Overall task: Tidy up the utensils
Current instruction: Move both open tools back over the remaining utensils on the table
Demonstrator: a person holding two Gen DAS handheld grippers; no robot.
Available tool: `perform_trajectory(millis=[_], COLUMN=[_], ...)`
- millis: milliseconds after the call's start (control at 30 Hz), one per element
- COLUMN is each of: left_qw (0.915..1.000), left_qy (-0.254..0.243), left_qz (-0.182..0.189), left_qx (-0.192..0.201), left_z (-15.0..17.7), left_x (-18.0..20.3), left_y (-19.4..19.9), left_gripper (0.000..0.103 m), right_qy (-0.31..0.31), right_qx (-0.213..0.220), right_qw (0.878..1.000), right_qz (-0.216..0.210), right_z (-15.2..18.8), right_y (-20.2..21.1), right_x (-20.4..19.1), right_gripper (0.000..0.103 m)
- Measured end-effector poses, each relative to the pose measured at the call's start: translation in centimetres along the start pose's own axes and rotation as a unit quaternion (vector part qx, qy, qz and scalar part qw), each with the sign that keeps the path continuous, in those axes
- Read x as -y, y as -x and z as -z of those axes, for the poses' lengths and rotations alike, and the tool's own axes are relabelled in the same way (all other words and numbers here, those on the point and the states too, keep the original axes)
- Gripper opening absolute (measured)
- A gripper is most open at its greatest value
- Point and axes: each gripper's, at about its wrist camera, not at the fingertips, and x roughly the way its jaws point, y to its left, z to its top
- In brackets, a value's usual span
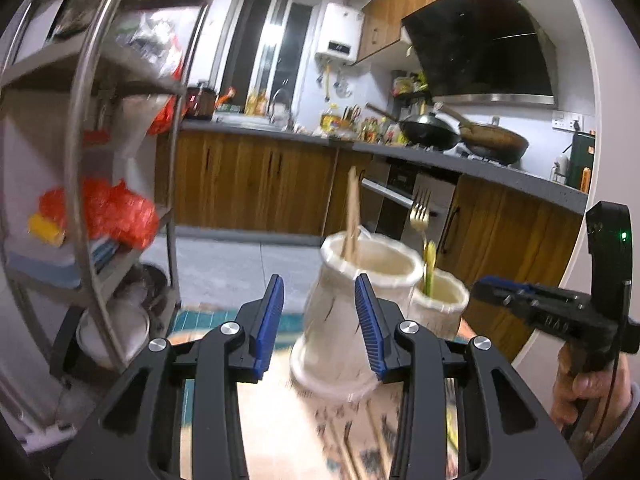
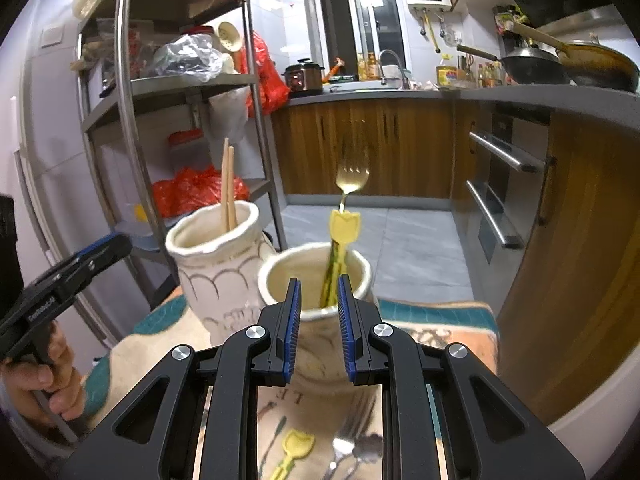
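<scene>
Two cream jars are standing side by side on the patterned mat [image 2: 440, 320]: the taller jar [image 2: 216, 264] is holding chopsticks [image 2: 228, 184], the shorter jar [image 2: 316, 276] a gold fork [image 2: 352, 176] with a yellow tulip handle. More utensils [image 2: 320, 452] are lying on the mat under the right gripper [image 2: 318, 320]. Both grippers are standing partly spread and pinching nothing, the left gripper [image 1: 320, 320] just in front of the taller jar. I would judge the next pick is best made low and square on a handle, keeping clear of the jars.
</scene>
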Motion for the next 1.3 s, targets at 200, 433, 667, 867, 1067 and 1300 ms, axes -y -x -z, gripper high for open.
perform_trajectory(millis=[200, 433, 667, 867, 1067, 1300], left_qw=[0.9966, 0.9877, 0.9794, 0.9722, 0.9711, 0.9699], left_qy=[-0.002, -0.019, -0.053, -0.073, -0.078, -0.080], left_qz=[0.004, 0.018, 0.031, 0.027, 0.020, 0.020], left_qx=[-0.083, -0.154, -0.192, -0.221, -0.225, -0.229], left_z=[3.4, 7.2, 9.4, 10.5, 10.8, 10.7], left_x=[-1.0, -0.3, 1.5, 2.2, 2.4, 2.2], left_y=[-0.1, -0.4, -0.3, -0.8, -0.9, -1.1], left_gripper=[0.037, 0.037, 0.037, 0.037, 0.037, 0.037], right_qy=[-0.022, -0.034, -0.027, -0.018, -0.023, 0.003], right_qx=[-0.048, -0.118, -0.159, -0.178, -0.188, -0.198], right_qw=[0.999, 0.992, 0.987, 0.984, 0.982, 0.980], right_qz=[0.003, 0.009, -0.002, 0.001, 0.001, 0.002], right_z=[3.1, 7.6, 9.8, 10.4, 10.6, 10.5], right_y=[0.2, 0.4, 0.3, -0.3, -0.7, -1.0], right_x=[1.6, 2.2, 1.5, 1.5, 1.9, 1.6], right_gripper=[0.020, 0.020, 0.020, 0.020, 0.019, 0.017])
